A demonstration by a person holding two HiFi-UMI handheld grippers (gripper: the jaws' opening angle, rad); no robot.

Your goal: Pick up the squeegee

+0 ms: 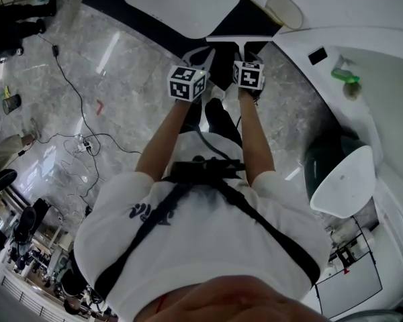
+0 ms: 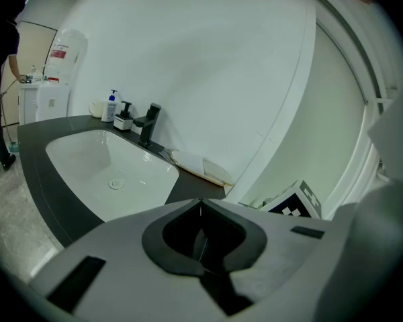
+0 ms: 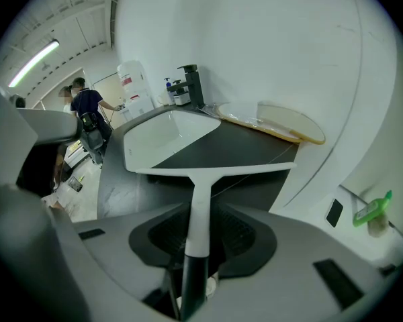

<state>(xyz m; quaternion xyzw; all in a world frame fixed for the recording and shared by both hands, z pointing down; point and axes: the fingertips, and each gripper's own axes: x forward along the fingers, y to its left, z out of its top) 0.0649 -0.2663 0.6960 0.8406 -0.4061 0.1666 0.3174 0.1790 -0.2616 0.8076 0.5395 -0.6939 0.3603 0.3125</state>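
Observation:
The squeegee [image 3: 200, 203] has a white blade, a white neck and a black grip. Its neck stands upright between the jaws of my right gripper [image 3: 201, 213], which are spread with a gap on each side, so the pads do not press it. In the head view its blade [image 1: 238, 40] lies across the near edge of the dark counter [image 1: 252, 25], just beyond the right gripper [image 1: 246, 54]. My left gripper [image 1: 203, 58] hangs beside it on the left. In its own view the left gripper [image 2: 200, 203] is shut, tips together with nothing between them.
A white basin [image 1: 181, 2] sits in the counter, with a black tap [image 2: 149, 123] and soap bottles [image 2: 112, 106] behind it. A beige tray [image 3: 282, 123] leans at the wall. A white curved fixture with a green item [image 1: 344, 76] stands to the right. Cables [image 1: 80, 139] cross the marble floor.

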